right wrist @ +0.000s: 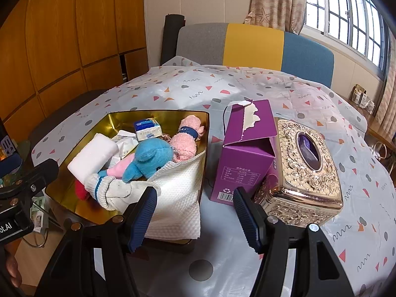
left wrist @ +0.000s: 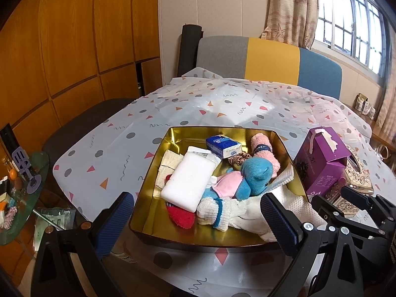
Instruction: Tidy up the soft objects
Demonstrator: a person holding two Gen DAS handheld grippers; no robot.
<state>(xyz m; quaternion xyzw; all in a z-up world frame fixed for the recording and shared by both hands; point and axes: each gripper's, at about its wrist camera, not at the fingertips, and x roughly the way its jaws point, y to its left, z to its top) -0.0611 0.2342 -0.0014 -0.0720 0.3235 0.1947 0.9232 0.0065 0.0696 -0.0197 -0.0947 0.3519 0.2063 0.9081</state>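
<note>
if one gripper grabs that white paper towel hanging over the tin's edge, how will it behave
The white paper towel looks thin and floppy: it drapes over the gold tin's rim, so it would likely sag. It is probably very light. The white glove lies partly on it, so pulling may drag that along.

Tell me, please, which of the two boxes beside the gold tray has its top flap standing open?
The purple carton, next to the tray: its torn flap is raised. The ornate gold tissue box to its right is closed.

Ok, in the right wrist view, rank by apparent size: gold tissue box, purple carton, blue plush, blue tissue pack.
1. gold tissue box
2. purple carton, close to it; nearness makes this unsure
3. blue plush
4. blue tissue pack
</note>
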